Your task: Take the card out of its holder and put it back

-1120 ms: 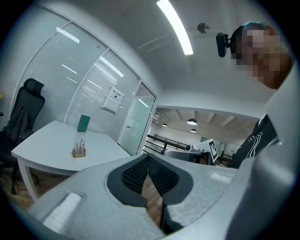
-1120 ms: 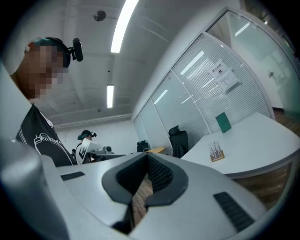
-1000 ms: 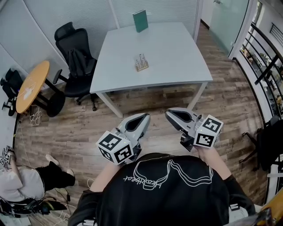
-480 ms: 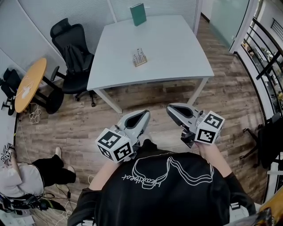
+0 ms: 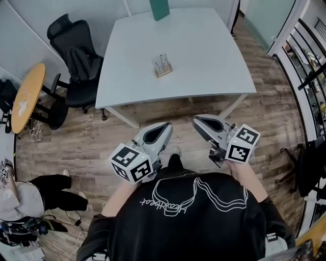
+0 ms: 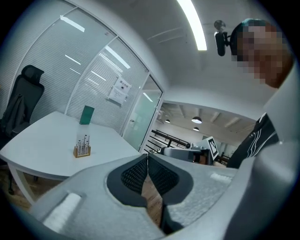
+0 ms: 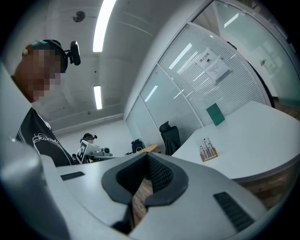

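Holder (image 5: 163, 67), a small wooden block with thin pieces upright in it, stands mid-surface (image 5: 214, 56), white, over a wood floor (image 5: 102, 137). A green box (image 5: 159, 8) stands at the far edge, a black chair (image 5: 71, 48) alongside. Well short of it, the left hand-held gripper (image 5: 165, 126) and right hand-held gripper (image 5: 197, 120) are both closed and empty.

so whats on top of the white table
A small wooden holder with thin upright pieces stands near the middle of the table, and a green object at its far edge. Nothing covers the tabletop; the pieces are too small to identify.
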A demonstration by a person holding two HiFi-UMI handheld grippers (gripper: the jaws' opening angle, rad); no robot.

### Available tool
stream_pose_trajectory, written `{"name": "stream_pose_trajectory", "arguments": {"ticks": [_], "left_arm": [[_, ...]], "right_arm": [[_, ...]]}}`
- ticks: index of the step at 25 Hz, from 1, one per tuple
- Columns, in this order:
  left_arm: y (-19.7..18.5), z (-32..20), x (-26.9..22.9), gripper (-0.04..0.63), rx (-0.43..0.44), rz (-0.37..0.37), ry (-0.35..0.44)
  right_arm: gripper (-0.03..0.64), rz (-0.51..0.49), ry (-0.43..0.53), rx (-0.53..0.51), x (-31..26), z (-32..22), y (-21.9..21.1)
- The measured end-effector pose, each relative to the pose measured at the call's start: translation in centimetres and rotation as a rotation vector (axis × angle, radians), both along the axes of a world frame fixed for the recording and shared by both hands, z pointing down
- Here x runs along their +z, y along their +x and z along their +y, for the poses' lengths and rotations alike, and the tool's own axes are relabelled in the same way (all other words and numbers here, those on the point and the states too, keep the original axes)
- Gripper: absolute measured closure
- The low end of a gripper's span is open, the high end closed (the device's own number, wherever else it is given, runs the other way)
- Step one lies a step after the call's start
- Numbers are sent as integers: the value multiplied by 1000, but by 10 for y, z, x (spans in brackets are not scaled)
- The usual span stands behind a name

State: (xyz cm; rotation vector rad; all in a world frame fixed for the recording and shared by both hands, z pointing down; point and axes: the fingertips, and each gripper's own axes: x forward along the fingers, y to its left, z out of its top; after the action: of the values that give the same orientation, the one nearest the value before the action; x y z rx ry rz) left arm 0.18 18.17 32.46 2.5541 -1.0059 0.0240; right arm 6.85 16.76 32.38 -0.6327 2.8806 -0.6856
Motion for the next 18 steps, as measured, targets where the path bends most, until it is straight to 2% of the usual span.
{"name": "stream_pose_trajectory", "arguments": {"ticks": [4, 13, 18], "left_arm": [[-16, -65, 2, 581, 10, 6, -21], [-39, -151, 11, 580, 67, 10, -3], [-56, -199, 24, 580, 102, -12, -11]], "right_arm": [[607, 7, -26, 11, 3, -63, -17], [607, 23, -41, 56, 13, -147, -34], [607, 27, -53, 81, 18, -194, -49]]}}
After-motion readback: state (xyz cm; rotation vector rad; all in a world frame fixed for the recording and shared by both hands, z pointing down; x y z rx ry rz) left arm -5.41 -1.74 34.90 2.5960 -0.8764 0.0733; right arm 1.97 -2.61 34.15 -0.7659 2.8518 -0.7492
